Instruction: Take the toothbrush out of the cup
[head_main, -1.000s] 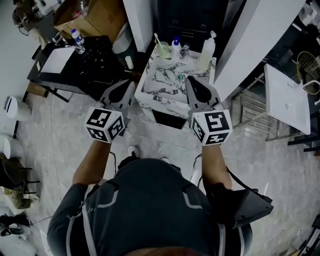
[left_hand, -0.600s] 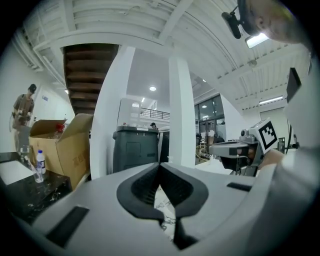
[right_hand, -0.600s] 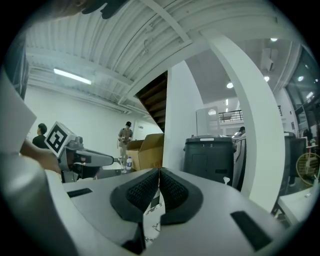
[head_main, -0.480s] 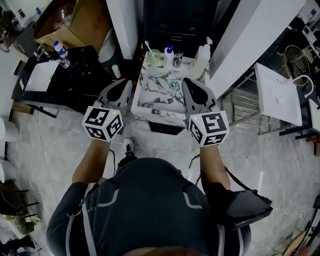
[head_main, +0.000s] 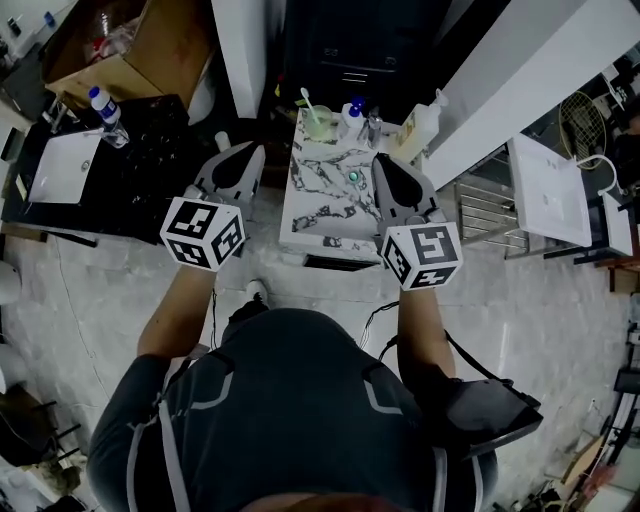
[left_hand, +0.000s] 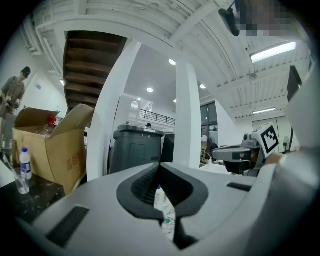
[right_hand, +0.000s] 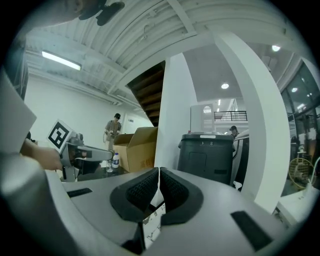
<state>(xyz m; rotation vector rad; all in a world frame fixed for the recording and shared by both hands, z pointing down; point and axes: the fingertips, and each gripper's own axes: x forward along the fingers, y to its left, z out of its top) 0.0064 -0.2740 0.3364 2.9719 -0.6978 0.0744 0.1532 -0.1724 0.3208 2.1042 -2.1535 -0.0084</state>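
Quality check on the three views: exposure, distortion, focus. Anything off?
Head view: dim, cool, background nearly black; the white toothbrush in the pale green cup on the white marble-patterned counter is small but legible. Left gripper view: heavy fisheye, black vignetted corners, ceiling strip light blown out. Right gripper view: same fisheye and vignette; its own grey claw sits close and soft.

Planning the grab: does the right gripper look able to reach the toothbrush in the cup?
Probably yes: nothing stands between the right gripper and the toothbrush in the cup, but its jaws are shut.
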